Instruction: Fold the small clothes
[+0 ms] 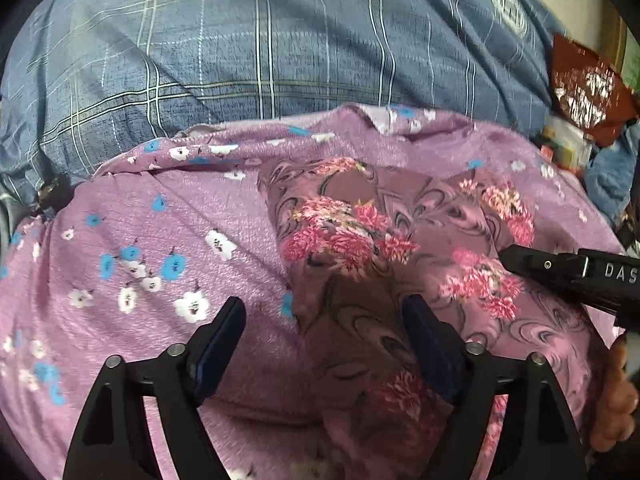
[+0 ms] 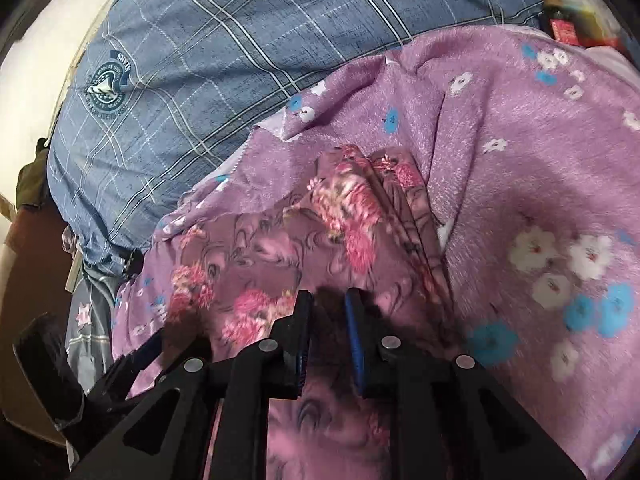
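A small mauve garment with pink flower print (image 1: 360,240) lies bunched on a lilac blanket with blue and white flowers (image 1: 152,248). My left gripper (image 1: 324,312) is open just above the garment's near edge, its jaws wide on either side of a fold. My right gripper shows in the left wrist view as a black body (image 1: 576,272) entering from the right over the garment. In the right wrist view the garment (image 2: 280,240) lies ahead and my right gripper (image 2: 328,300) hovers over its near part, jaws a narrow gap apart with nothing clearly between them.
A blue plaid pillow or duvet (image 1: 280,40) lies behind the blanket, also in the right wrist view (image 2: 208,60). A dark red printed item (image 1: 588,88) and small clutter sit at the far right. The left gripper's body (image 2: 60,372) shows at lower left.
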The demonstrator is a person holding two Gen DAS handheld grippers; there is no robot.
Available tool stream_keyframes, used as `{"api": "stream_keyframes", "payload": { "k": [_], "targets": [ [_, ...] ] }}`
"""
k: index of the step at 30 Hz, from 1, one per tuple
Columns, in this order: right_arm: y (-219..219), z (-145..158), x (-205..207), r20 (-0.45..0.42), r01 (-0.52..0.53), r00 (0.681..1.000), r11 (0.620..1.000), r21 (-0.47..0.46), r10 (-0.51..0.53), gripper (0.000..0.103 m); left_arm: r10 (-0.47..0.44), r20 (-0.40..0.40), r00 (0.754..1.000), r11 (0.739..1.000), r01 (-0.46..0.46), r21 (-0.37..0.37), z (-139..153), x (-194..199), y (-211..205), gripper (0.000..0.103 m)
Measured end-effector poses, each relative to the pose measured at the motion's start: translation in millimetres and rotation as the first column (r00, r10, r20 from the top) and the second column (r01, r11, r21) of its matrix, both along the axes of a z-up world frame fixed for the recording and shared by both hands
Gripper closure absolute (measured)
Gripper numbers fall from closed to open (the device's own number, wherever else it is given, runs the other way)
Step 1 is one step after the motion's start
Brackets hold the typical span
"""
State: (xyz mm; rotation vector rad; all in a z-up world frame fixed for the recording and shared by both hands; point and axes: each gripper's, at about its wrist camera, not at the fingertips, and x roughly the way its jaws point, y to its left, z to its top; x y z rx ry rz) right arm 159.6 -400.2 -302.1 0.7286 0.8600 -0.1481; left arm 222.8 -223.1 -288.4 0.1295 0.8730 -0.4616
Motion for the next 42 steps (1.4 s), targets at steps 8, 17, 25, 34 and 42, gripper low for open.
{"api": "stream_keyframes", "payload": {
  "k": [8, 17, 25, 34, 42],
  "targets": [
    [27.1, 15.7, -2.3, -0.003, -0.016, 1.0, 0.981, -0.192, 0.016, 0.081, -0.005, 0.063, 0.998, 1.0, 0.004, 0.02, 1.5, -8.6, 2.9, 0.016],
    [59.6, 28.1, -7.4, -0.008, -0.021, 1.0, 0.936, -0.352, 0.019, 0.076, -0.021, 0.092, 0.996, 0.999, 0.018, 0.038, 14.0, -22.9, 13.9, 0.016],
    [70.7, 23.1, -5.1, -0.042, -0.044, 0.999, 0.896, -0.441, 0.028, 0.075, 0.01, 0.15, 0.989, 0.999, -0.015, 0.029, 25.6, -33.8, 30.5, 0.016],
    [73.7, 24.8, -4.6, -0.051, -0.05, 0.998, 0.888, -0.457, 0.03, 0.075, 0.05, 0.151, 0.987, 0.998, -0.053, 0.014, 24.6, -30.2, 37.9, 0.016],
    [73.6, 23.2, -4.8, -0.052, -0.052, 0.998, 0.886, -0.461, 0.031, 0.075, 0.042, 0.146, 0.988, 0.999, -0.045, 0.015, 24.9, -28.8, 38.4, 0.016]
  ]
}}
